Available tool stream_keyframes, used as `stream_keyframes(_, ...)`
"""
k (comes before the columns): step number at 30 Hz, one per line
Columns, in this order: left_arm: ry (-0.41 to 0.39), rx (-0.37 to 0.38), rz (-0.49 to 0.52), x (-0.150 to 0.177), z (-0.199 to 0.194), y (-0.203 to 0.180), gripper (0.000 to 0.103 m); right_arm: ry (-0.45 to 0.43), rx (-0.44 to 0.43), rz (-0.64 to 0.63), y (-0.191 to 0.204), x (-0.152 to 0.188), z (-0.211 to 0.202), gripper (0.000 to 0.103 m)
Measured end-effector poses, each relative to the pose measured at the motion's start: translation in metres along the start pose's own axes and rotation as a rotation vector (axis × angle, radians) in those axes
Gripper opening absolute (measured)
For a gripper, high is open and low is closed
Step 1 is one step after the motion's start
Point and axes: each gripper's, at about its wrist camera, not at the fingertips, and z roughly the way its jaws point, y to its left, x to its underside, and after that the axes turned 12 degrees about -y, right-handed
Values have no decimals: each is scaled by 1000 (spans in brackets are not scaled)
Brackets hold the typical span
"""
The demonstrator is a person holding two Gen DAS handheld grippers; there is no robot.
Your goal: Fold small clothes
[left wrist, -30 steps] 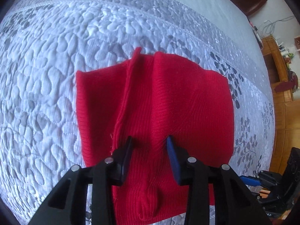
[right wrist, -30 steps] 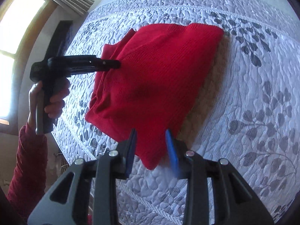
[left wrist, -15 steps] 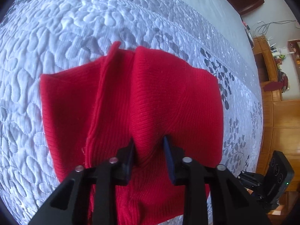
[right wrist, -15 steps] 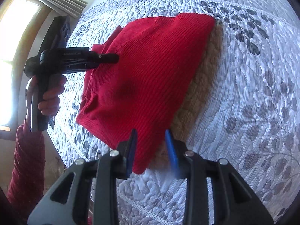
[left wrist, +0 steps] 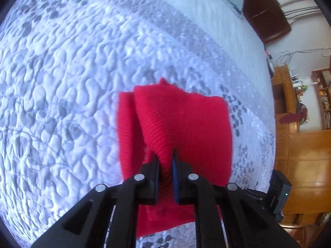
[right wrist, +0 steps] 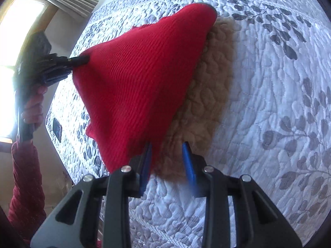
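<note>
The left gripper (left wrist: 165,163) has its two fingers pressed nearly together on a raised ridge of the red knit garment (left wrist: 182,124), the ribbed cloth bunched up between the black pad on the left and the blue-edged pad on the right. From that pinch the garment fans away toward the far side, lifted into a tent, with a second flap hanging just left of the ridge and its far corners resting on the quilted bedspread (left wrist: 62,82). In the right wrist view the same garment (right wrist: 140,78) stretches up and leftward as a taut red triangle – one corner caught in the left gripper (right wrist: 82,60), held in the person's left hand (right wrist: 33,107), whose arm wears a dark red sleeve (right wrist: 24,186). The garment's far right corner still touches the bedspread (right wrist: 269,82), and a brownish shadow lies on the quilting just right of the cloth. The right gripper (right wrist: 167,163) stands spread, its blue-padded fingers well apart; the left finger lies against the near lower edge of the garment, partly behind the cloth, while the right finger hangs over the shadowed quilt – nothing is caught between them. The bedspread is pale with grey leaf print bands. At the far right of the left wrist view are a dark headboard (left wrist: 266,14) and wooden shelving (left wrist: 300,107); at the far left of the right wrist view, a bright window (right wrist: 12,41) with a curtain.
</note>
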Motion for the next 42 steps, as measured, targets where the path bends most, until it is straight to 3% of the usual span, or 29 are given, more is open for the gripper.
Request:
stream_keyframes(2,64,-23,-8,3,24,9,12,8,7,-2,3,0,6,31)
stream_keyframes(5,81,-45,2,12,43,6,17,16,36,-17,6,1,10,31)
stream_keyframes(8,48,-35,39,19,29,-3,30,14,42,-24,4,4,8,31)
stream_keyframes(10,12,-48,62,26,9,-7,47,6,43,-32,2,6,3,31)
stream_keyframes(11,-1,-46,66,31,-2,-6,48,0,43,-34,2,8,0,31)
stream_keyframes(16,32,-11,69,75,-30,-10,48,-11,13,-41,8,15,-6,31)
stream_keyframes(21,113,48,-4,106,-10,-7,47,-14,29,-67,19,18,-7,31)
stream_keyframes(27,132,65,-124,117,16,6,47,-12,24,-75,24,20,-8,31)
stream_keyframes(39,94,107,-328,116,28,34,46,-3,9,-91,29,23,-6,31)
stream_keyframes(42,80,132,-371,116,30,35,18,3,12,-93,27,24,-5,32)
